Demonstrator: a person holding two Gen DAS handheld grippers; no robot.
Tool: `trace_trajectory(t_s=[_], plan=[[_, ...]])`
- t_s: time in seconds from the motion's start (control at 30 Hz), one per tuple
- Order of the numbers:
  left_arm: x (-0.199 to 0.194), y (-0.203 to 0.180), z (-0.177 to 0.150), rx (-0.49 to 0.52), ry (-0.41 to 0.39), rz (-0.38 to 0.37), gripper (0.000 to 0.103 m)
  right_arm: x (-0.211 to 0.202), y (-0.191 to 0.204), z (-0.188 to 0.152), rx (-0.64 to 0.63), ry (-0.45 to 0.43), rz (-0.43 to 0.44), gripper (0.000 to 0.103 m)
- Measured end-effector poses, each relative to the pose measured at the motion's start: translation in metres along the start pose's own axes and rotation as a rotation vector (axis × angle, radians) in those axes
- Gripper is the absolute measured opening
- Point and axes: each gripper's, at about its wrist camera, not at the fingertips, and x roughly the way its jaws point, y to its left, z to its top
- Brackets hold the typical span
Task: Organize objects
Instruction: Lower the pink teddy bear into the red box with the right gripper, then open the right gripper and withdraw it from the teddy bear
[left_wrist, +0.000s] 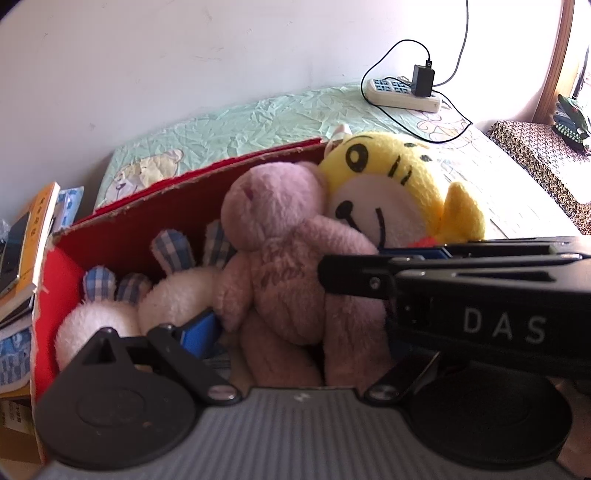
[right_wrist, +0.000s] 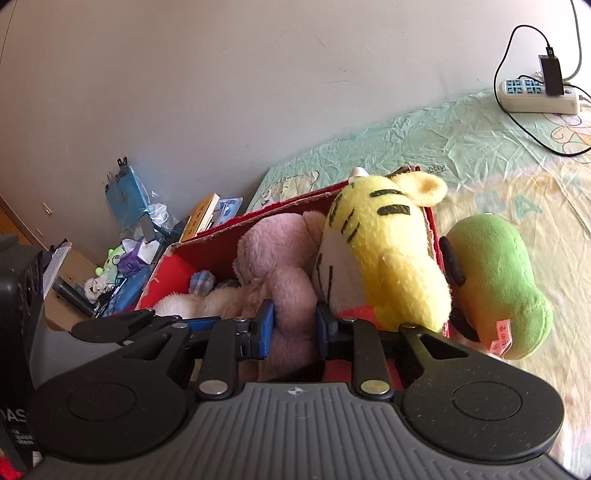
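Nearest to me, my right tool (right_wrist: 294, 326) is gripping the pink teddy bear (right_wrist: 284, 273) low on its body, its blue pads (right_wrist: 266, 328) pressing into the plush from both sides. My left tool (left_wrist: 295, 306) is sitting half open around the same bear (left_wrist: 280, 266); its one visible blue pad (left_wrist: 201, 330) is lying against the bear's arm, and I cannot tell whether it is squeezing. The bear is lying inside the red cardboard box (left_wrist: 155, 236), between two white bunnies with checked ears (left_wrist: 147, 295) and the yellow tiger plush (right_wrist: 384, 254), which is leaning over the box's end. A green plush (right_wrist: 495, 280) is lying just outside on the bed (right_wrist: 480, 155). Farther back, a power strip (right_wrist: 537, 98) is resting on the sheet.
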Motion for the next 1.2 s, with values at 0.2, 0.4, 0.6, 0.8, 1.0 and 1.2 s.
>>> trace_trajectory(t_s=[0.2, 0.4, 0.6, 0.8, 1.0, 1.2], plan=[[0.001, -0.004, -0.003, 0.016, -0.012, 0.023, 0.089, -0.002, 0.007, -0.005, -0.037, -0.015, -0.029, 0.024], [0.001, -0.005, -0.003, 0.011, -0.017, 0.035, 0.089, -0.004, 0.007, -0.009, -0.053, -0.032, -0.034, 0.024], [0.001, -0.008, -0.005, 0.005, -0.036, 0.062, 0.089, -0.004, 0.007, -0.011, -0.071, -0.048, -0.03, 0.024], [-0.001, -0.009, -0.01, -0.029, -0.056, 0.086, 0.089, -0.006, 0.007, -0.014, -0.084, -0.062, -0.019, 0.024], [-0.002, -0.009, -0.014, -0.07, -0.062, 0.098, 0.088, -0.009, 0.005, -0.015, -0.095, -0.061, 0.002, 0.025], [-0.013, -0.021, -0.014, -0.077, -0.072, 0.172, 0.088, -0.018, 0.0, -0.011, -0.106, -0.02, 0.043, 0.025]])
